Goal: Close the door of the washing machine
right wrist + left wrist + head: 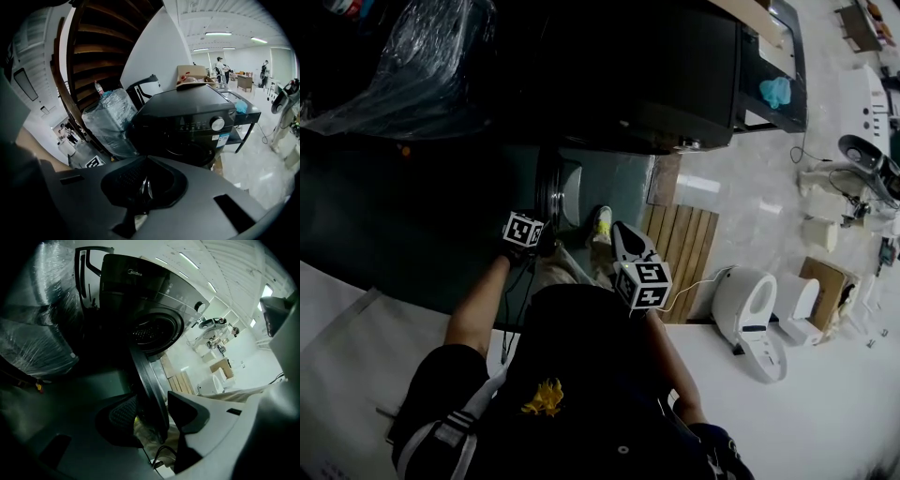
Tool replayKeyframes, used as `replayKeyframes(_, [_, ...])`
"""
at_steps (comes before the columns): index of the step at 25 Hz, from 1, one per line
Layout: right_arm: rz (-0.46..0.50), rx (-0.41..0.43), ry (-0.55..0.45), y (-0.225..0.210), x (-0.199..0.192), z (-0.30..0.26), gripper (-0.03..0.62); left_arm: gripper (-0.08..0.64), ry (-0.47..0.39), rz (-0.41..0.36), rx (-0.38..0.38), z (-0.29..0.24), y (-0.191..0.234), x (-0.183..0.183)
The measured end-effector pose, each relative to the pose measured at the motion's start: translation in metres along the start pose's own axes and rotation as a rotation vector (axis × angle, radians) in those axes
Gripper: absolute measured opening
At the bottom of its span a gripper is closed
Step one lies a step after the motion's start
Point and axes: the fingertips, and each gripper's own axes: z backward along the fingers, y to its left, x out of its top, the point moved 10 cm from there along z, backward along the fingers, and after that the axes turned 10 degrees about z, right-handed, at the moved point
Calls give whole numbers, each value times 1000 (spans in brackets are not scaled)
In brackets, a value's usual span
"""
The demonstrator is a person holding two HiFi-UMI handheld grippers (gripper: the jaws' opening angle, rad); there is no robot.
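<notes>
- Looking down on pale glossy floor (741, 202) — slatted pallet (684, 253) nearby.
- I read "Midea" on the washing machine (140, 296).
- Left gripper (157, 416) spread astride the door (145, 371); right gripper (143, 187) pressed together.

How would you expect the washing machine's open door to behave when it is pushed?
The door looks thick and rigid, so it probably won't flex. Standing open from the washing machine, it should swing in an arc rather than slide.

Pale glossy floor (750, 202)
A dark washing machine (675, 84) is stood on it; a slatted wooden board (686, 248) is laid close by (flat), with a white toilet (748, 314) beyond.
</notes>
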Motion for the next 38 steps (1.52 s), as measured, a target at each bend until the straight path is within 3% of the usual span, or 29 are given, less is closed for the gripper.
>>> replayKeyframes(11, [-41,-3,25,-50,-17,9,28,218,7,29,-45,-39,-61,26])
replayKeyframes(18, [-50,-4,54,-83,-22,13,28,224,-24,100,-89,-60,-95,49])
replayKeyframes(24, [-69,-26,75,-114,-28,16,28,213,-79,139,-180,-84,-116,65])
replayKeyframes(38, [-108,-30,101,-143,-30,13,28,224,-160,268,-177,-99,-141,108])
